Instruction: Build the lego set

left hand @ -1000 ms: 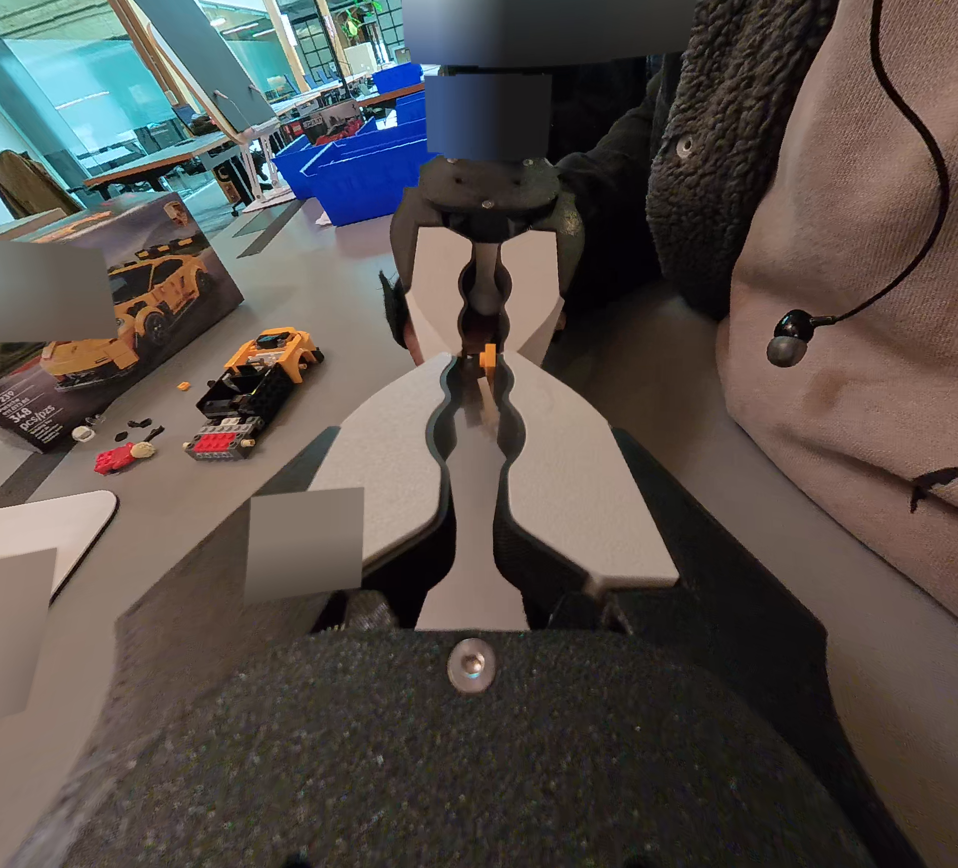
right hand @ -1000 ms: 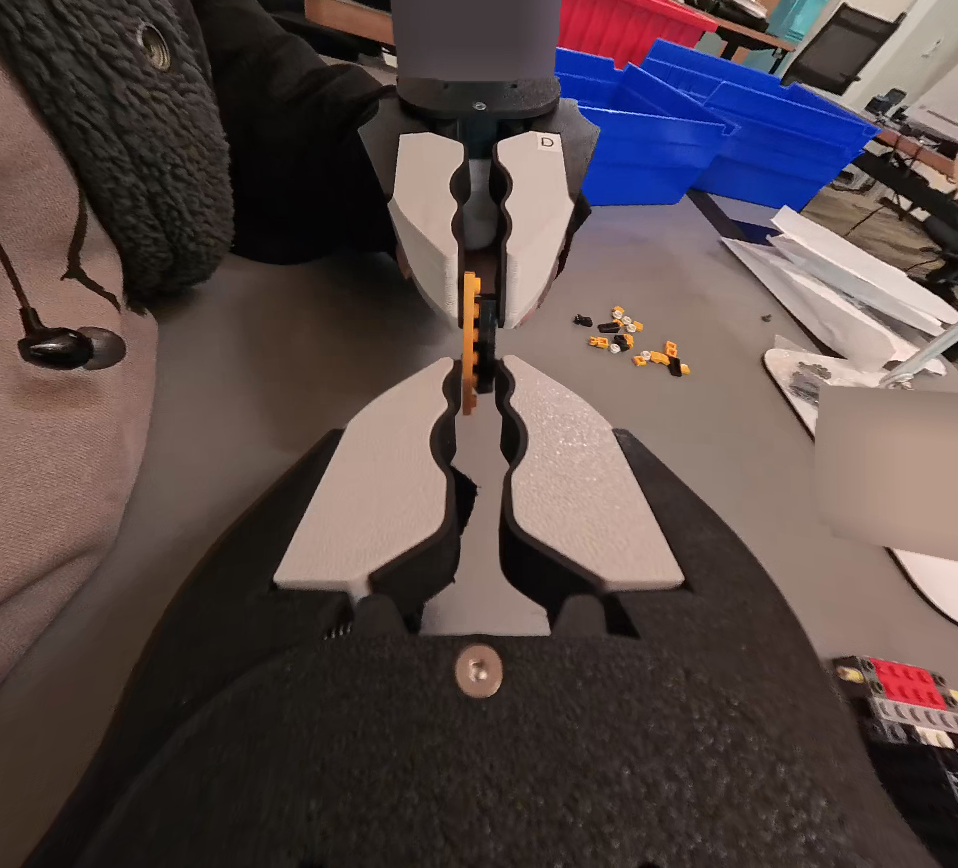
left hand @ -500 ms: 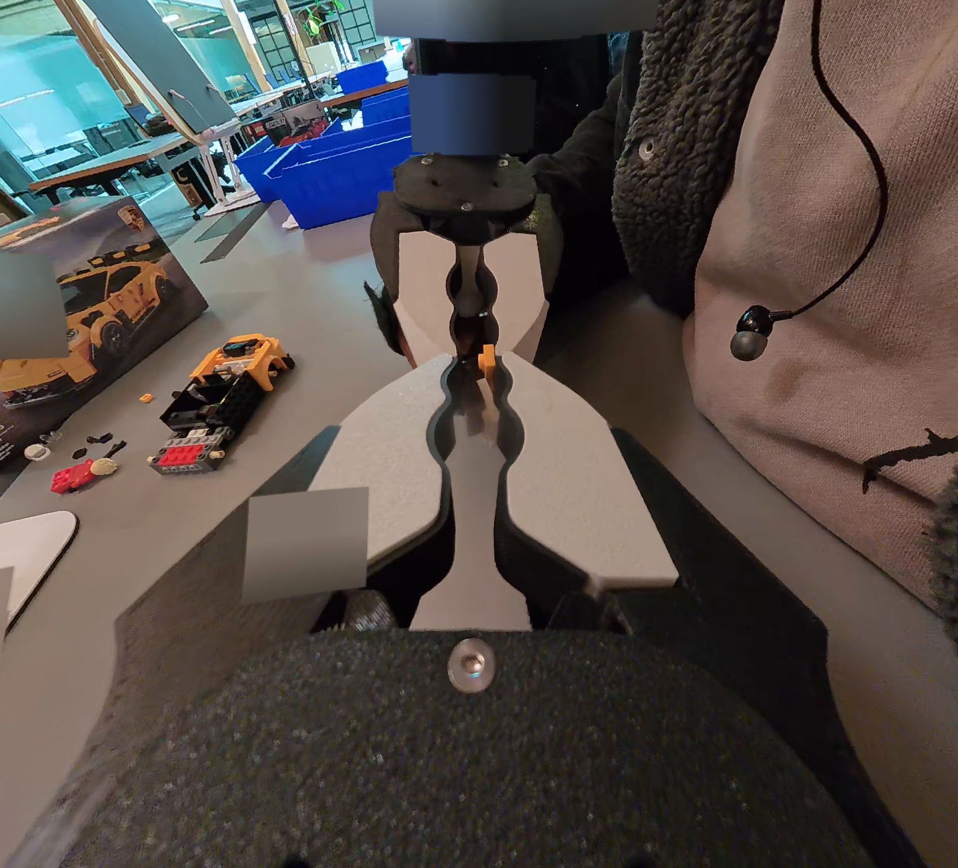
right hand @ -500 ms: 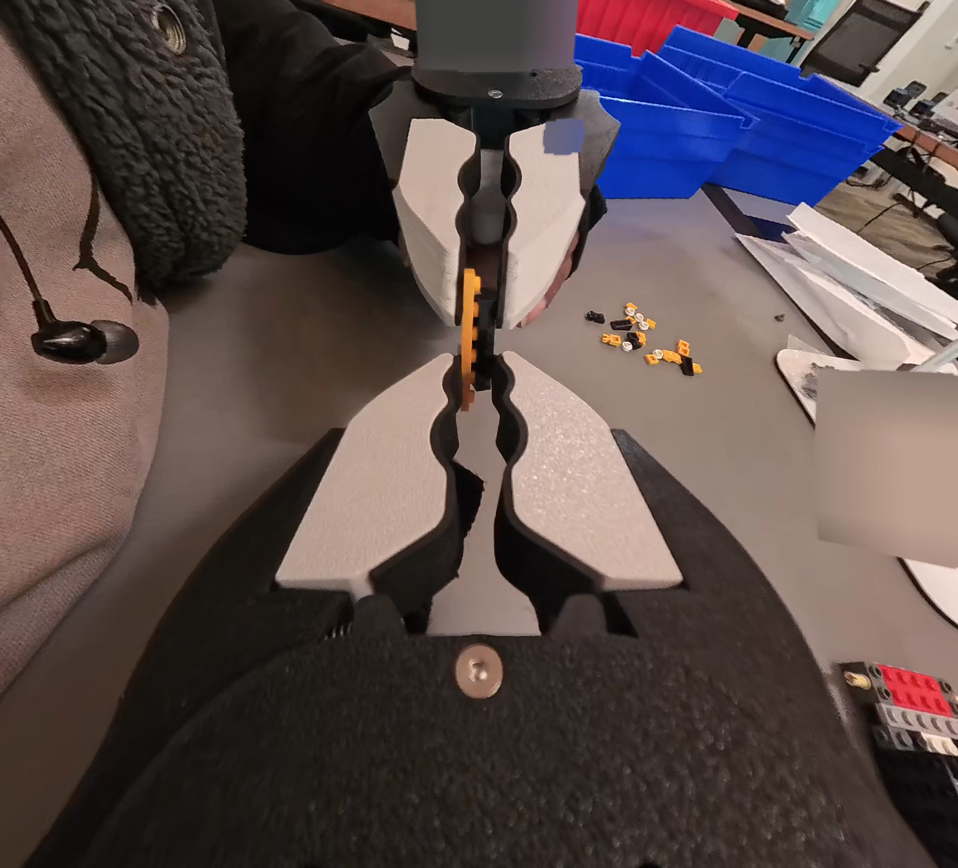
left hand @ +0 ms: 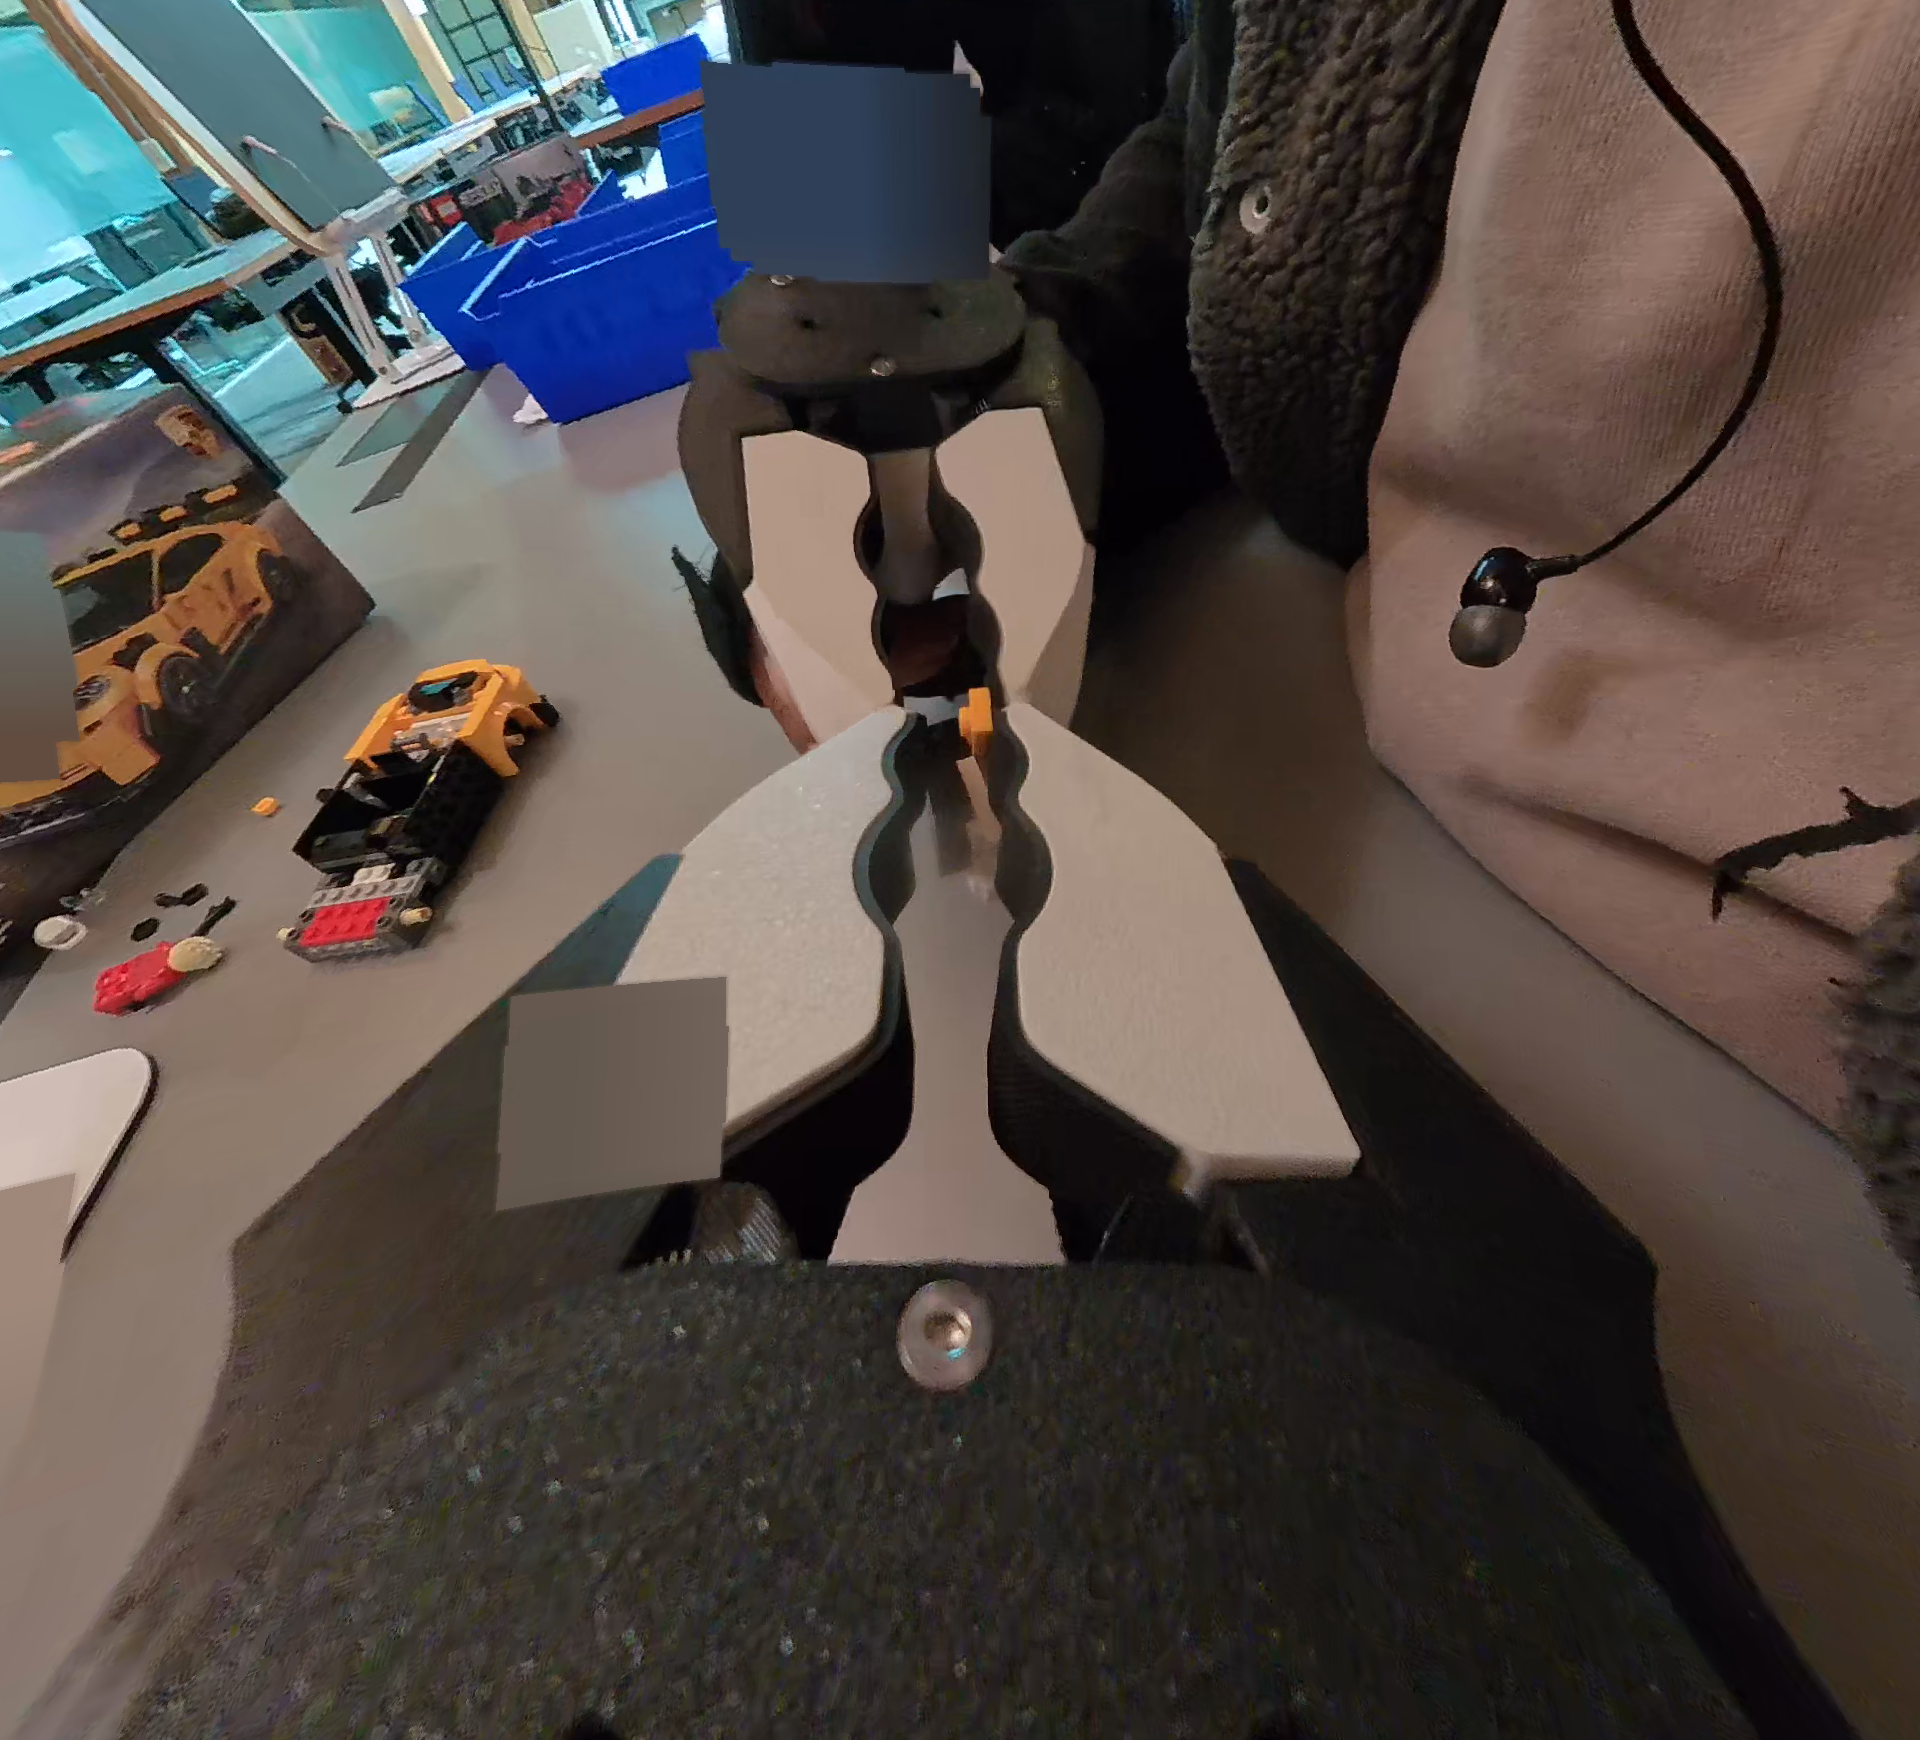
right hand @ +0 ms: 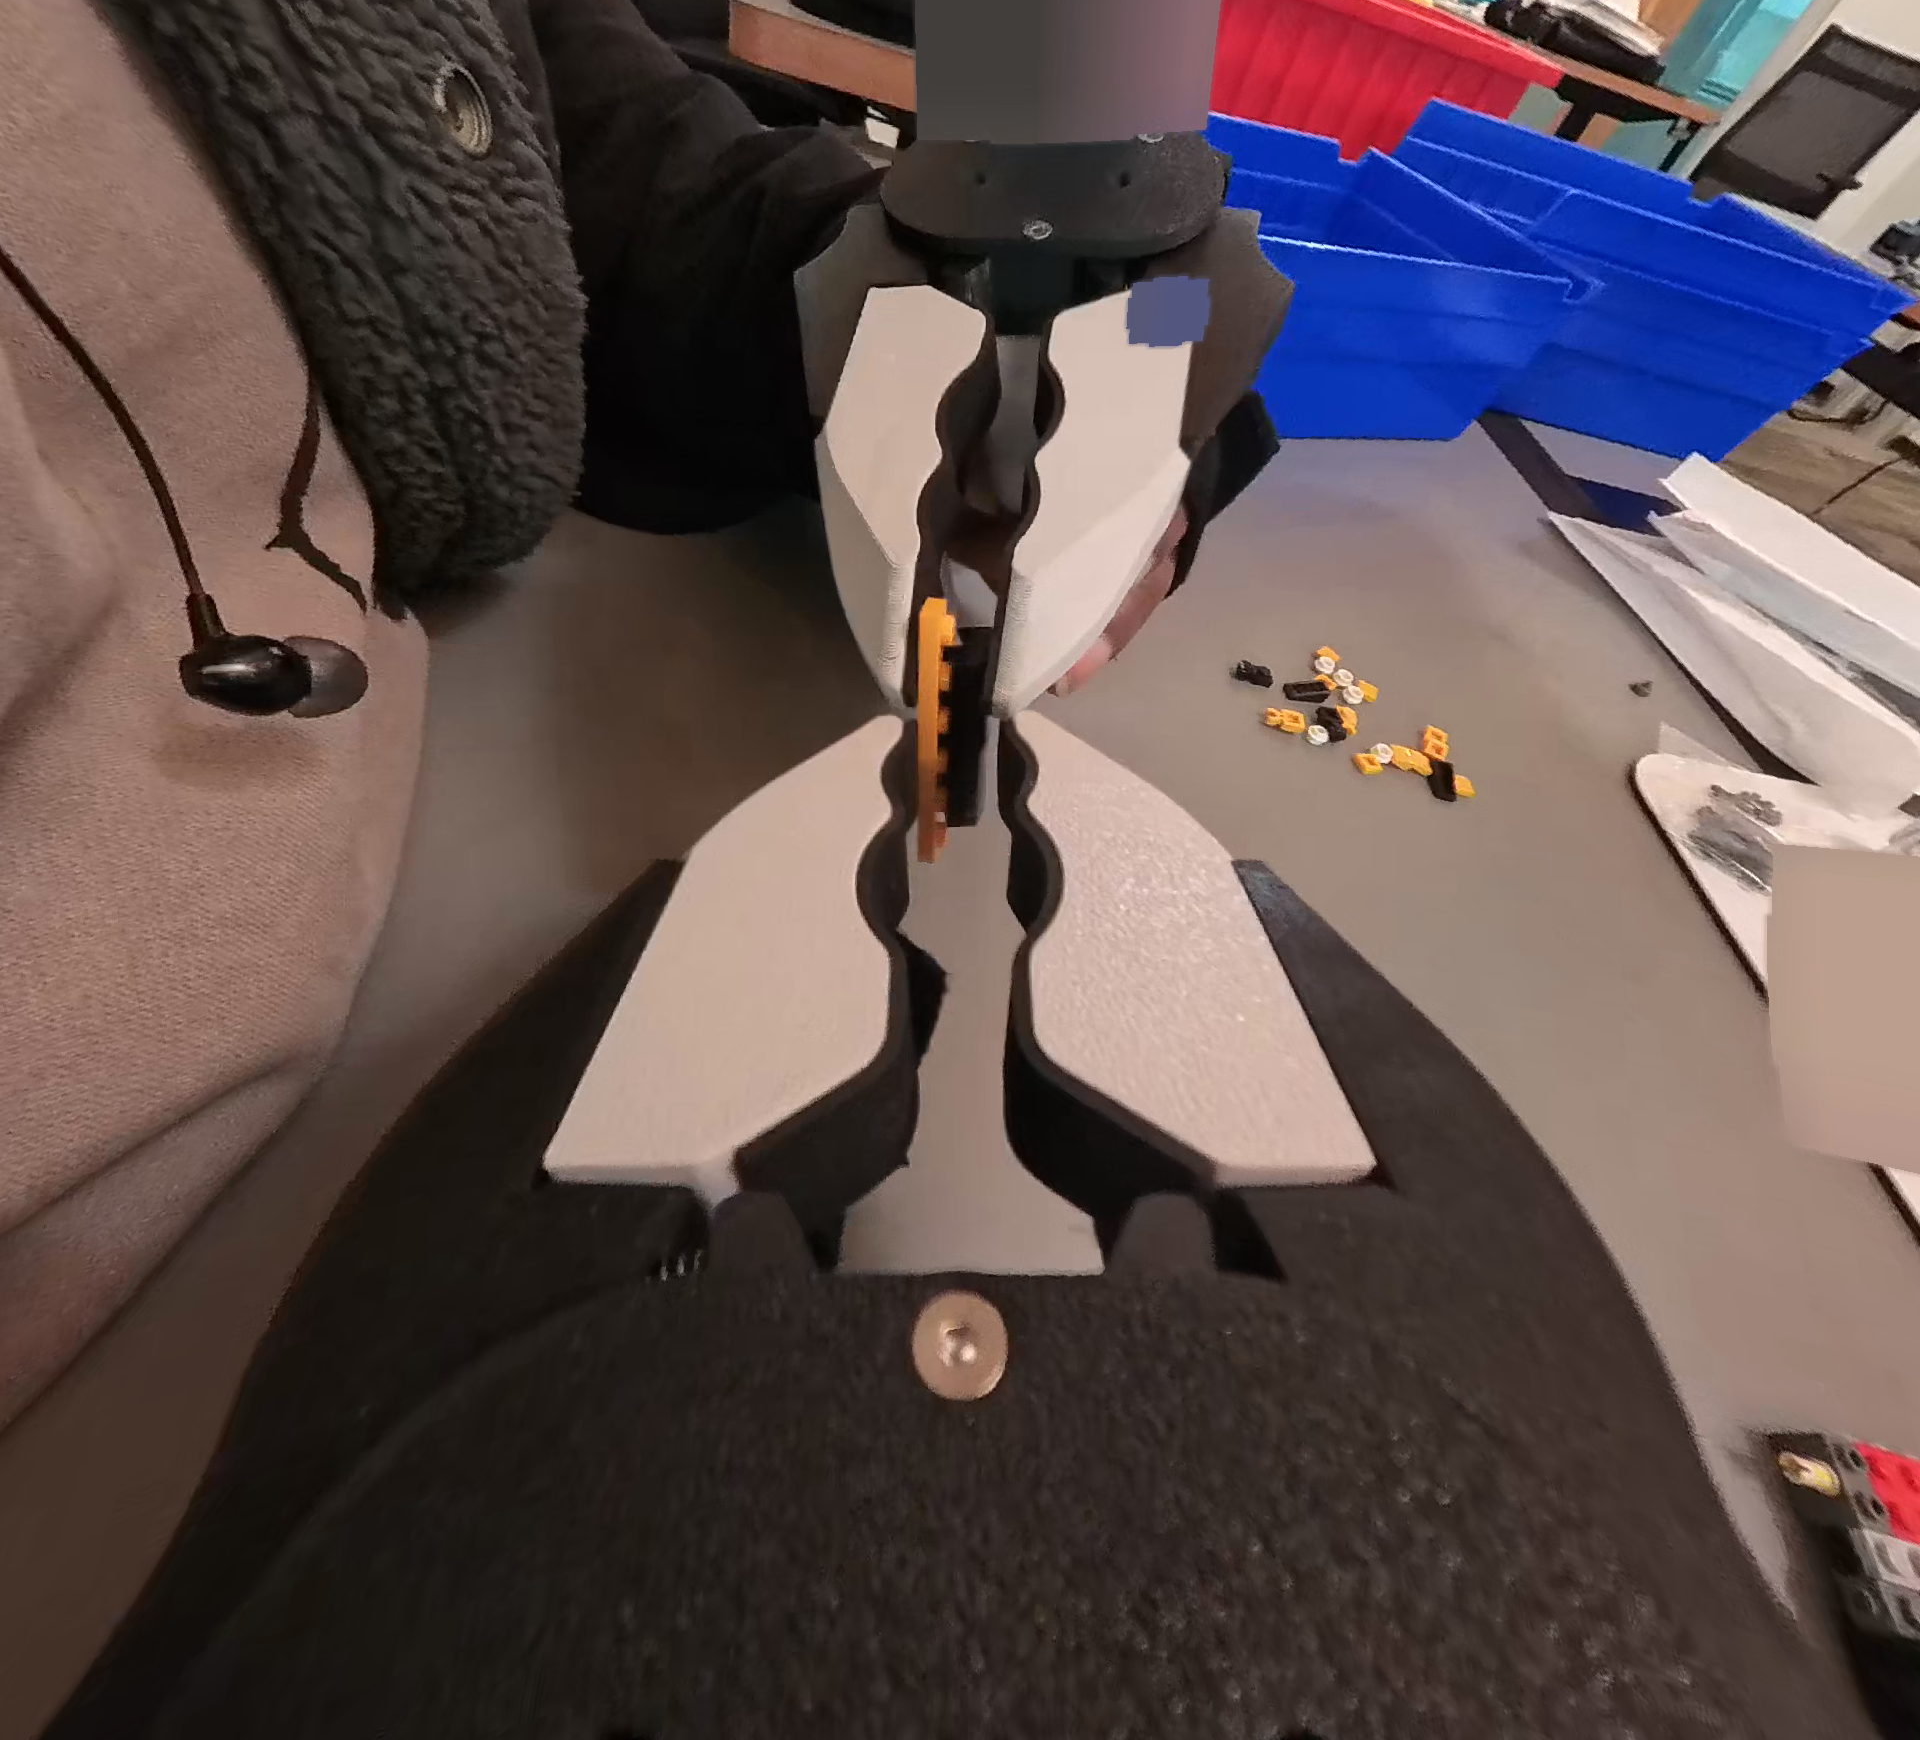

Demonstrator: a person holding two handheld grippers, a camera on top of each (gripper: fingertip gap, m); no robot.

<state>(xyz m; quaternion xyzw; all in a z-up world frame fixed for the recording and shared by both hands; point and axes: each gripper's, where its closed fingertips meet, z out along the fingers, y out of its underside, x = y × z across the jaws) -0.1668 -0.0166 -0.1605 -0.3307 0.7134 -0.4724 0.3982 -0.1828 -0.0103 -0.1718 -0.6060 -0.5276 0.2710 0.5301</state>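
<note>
Even indoor light, daylight from rear windows; fisheye edge stretch; near foreground soft.

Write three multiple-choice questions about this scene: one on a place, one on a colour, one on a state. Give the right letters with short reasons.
1. Where is the car?
A. in a gripper
B. on the table, apart from both grippers
C. on a shelf

2. What colour is the plate between the gripper tips?
A. orange
B. green
C. white

3. In what state is the right gripper?
A. wide open and empty
B. lying flat on the table
C. shut on the plate

Answers:
1 B: the left wrist view shows the car resting on the grey table, off to the side of the grippers.
2 A: the studded plate is orange, with a black piece against it.
3 C: its fingertips close around the plate in the air, tip to tip with the left gripper.
</note>
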